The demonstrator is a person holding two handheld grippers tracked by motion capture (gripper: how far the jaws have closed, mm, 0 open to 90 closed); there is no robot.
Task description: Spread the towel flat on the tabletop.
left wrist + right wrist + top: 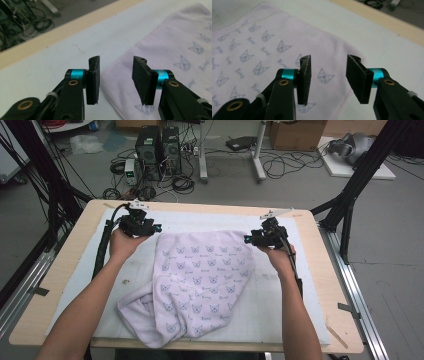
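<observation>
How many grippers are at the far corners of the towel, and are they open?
2. The left gripper is at the far left corner of the towel; the right gripper is at its far right corner. Both are open, holding nothing.

- You work at a light wooden table (70, 265).
- A white mat (280, 305) covers most of it.
- A pale pink cat-print towel (200, 280) lies rumpled on the mat.

A lab or workshop; computer towers (159, 151) and tangled cables (280, 162) sit on a bare grey floor (390, 250); cardboard boxes (296, 132) behind; black frame struts (357, 182) flank the table (75, 237).
</observation>
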